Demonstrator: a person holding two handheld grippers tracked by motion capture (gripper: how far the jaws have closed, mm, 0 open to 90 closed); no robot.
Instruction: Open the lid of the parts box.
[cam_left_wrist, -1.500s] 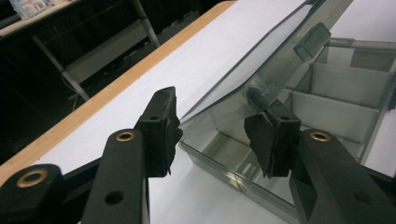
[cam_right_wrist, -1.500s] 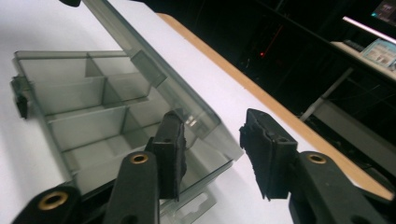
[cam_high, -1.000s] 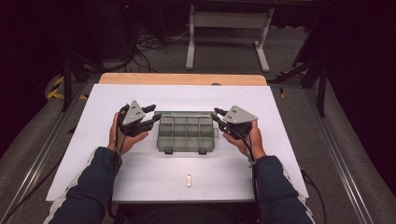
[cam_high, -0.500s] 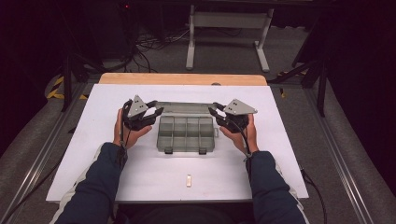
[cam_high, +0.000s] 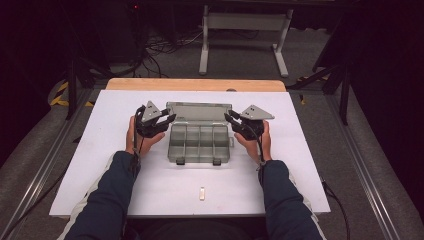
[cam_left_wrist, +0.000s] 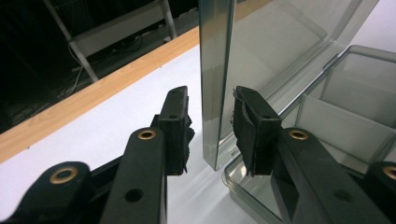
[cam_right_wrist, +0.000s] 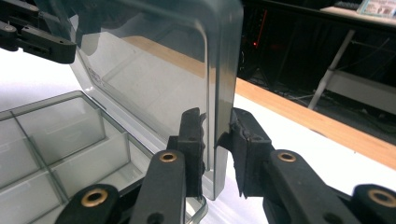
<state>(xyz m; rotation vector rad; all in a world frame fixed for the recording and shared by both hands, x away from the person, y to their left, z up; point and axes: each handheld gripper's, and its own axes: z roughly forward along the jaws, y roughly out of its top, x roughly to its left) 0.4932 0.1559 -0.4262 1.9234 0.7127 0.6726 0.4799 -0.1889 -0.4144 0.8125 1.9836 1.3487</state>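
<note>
Straddling the raised lid (cam_left_wrist: 217, 70) of the compartment box (cam_high: 200, 142) from either end: left gripper (cam_left_wrist: 210, 135) and right gripper (cam_right_wrist: 215, 140), jaws closing, pads not quite clamping.

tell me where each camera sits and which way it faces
High view: above the person's side of the white table, facing forward and down at the open compartment box; both forearms, hands, left gripper and right gripper show.
Left gripper view: rides the left gripper, looking along its jaws, which straddle the upright clear lid.
Right gripper view: rides the right gripper, jaws either side of the lid's other edge.
Shared: both gripper views show that lid, the compartments and the table's wooden edge.
</note>
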